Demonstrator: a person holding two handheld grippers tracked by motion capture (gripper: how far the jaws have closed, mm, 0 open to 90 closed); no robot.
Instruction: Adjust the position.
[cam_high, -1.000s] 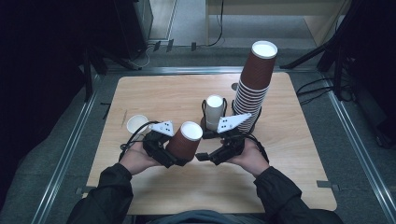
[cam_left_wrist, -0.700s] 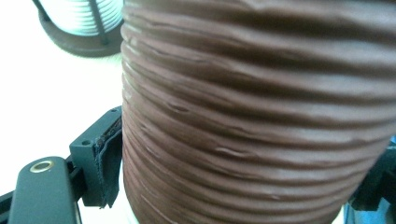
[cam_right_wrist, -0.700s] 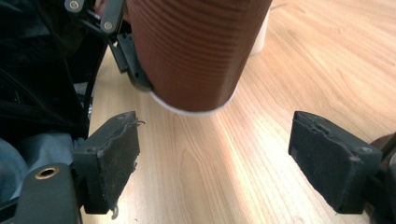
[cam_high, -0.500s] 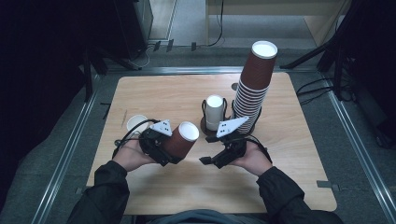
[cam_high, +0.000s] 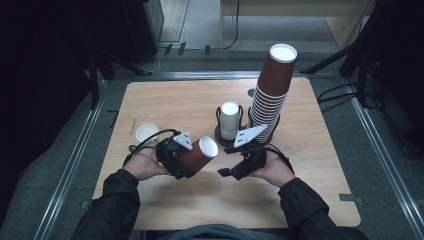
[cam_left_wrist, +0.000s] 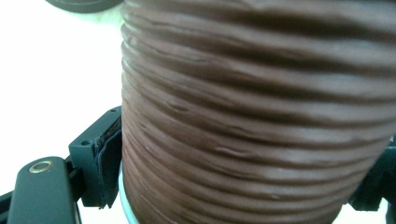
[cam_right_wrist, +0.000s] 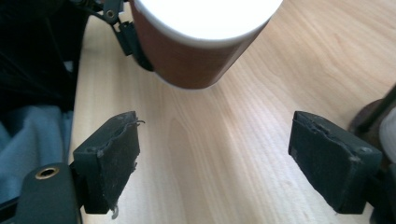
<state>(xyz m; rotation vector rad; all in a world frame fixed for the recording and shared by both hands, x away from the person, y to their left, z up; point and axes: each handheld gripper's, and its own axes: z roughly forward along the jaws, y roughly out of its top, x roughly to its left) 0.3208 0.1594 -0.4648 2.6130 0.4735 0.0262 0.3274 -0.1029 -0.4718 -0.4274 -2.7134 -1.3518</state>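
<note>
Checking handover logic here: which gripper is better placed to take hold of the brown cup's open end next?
Right, probably. The right gripper has open, empty jaws facing the cup's white rim, a short gap away. The left gripper is already clamped on the cup's ribbed body, so it can only hold it steady.

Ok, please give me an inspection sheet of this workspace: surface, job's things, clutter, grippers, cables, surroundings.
Surface: wooden table, bare in the middle.
Job's things: brown cup lying tilted in the left gripper; tall cup stack; white cup in a black holder.
Clutter: small white cup near the left hand.
Grippers: left shut on the brown cup; right gripper open, holding nothing.
Cables: black leads on the floor at right.
Surroundings: grey floor, metal rails.
</note>
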